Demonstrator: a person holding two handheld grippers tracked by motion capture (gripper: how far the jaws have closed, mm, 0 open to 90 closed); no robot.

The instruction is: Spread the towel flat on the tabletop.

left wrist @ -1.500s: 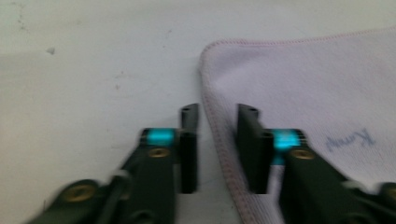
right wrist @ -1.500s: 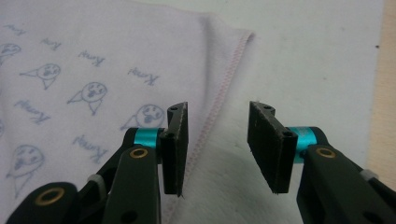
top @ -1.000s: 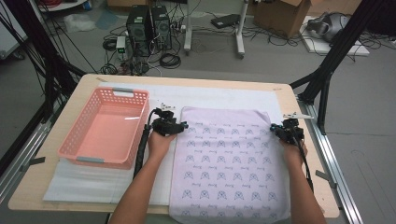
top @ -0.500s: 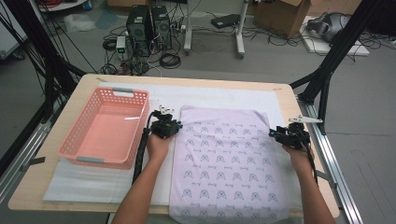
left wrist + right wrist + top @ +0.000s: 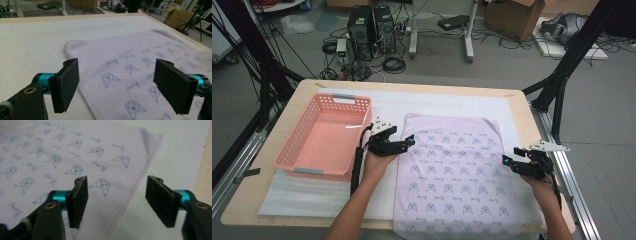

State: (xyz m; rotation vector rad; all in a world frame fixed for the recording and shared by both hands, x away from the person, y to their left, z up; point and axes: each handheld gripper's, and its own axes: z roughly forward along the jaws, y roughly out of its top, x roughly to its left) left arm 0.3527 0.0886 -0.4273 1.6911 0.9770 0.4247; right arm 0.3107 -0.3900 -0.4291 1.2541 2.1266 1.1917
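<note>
A pale lilac towel [image 5: 455,180] with little printed faces lies spread flat on the white mat [image 5: 439,105] that covers the wooden table [image 5: 517,95]. Its near end reaches right to the table's front edge, and its far corners sit roughly mid-table.

The left gripper [image 5: 408,142] hangs over the towel's left edge, about a third of the way down from the far corner, pointing across the cloth. In the left gripper view its jaws are spread wide, having just been opening, with nothing pinched: the towel's hemmed edge runs on the mat below the gap between the black pads [image 5: 65,83], which aren't touching it. The person's left hand [image 5: 379,160] holds it from behind, forearm coming up from the bottom of the high view.

The right gripper [image 5: 508,162] sits at the towel's right edge, pointing inward at the cloth. Its jaws have also just been opening and stand well apart, holding nothing. In the right gripper view the stitched hem passes under the gap, one pad [image 5: 79,200] over the printed cloth and the other over bare mat.

A pink plastic basket [image 5: 299,155] stands on the mat to the left, just beside the left gripper, apart from the towel.
</note>
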